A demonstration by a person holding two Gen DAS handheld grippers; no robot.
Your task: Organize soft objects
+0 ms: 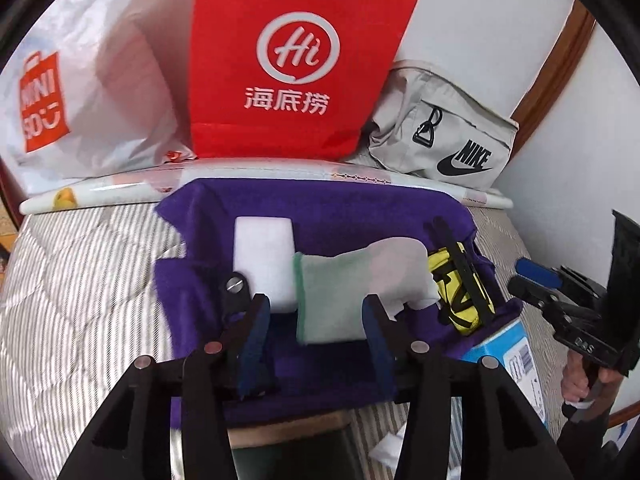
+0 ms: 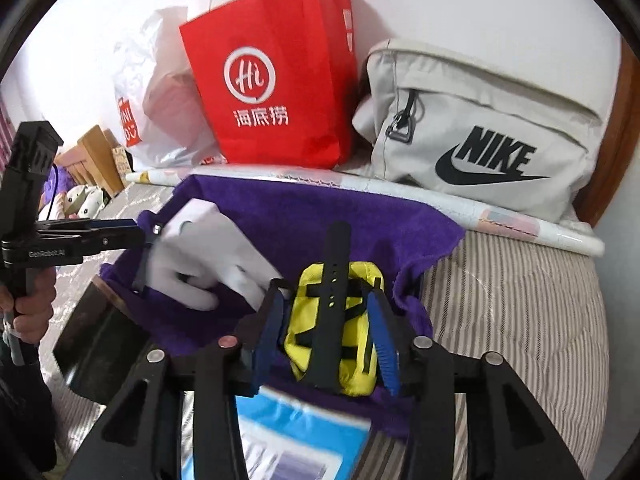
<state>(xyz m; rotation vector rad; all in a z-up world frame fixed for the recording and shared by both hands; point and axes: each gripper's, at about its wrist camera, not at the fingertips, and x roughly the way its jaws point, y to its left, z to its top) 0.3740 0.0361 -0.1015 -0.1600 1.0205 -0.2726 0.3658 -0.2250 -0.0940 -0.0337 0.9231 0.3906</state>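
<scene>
Bed with purple cloth (image 1: 340, 216): left gripper (image 1: 316, 332) apart before green-edged cloth (image 1: 332, 300); right gripper (image 2: 326, 336) apart astride yellow pouch (image 2: 356, 360). Release step; next probably withdrawing clear.

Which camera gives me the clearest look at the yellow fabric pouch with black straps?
Right wrist: the yellow fabric pouch sits centred and large between that gripper's open fingers. Left wrist shows it small at the right.

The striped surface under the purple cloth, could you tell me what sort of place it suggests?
Probably a bedroom: the quilted striped bedding looks like a bed, with a wooden frame against the white wall and shopping bags and a Nike bag piled along it.
</scene>
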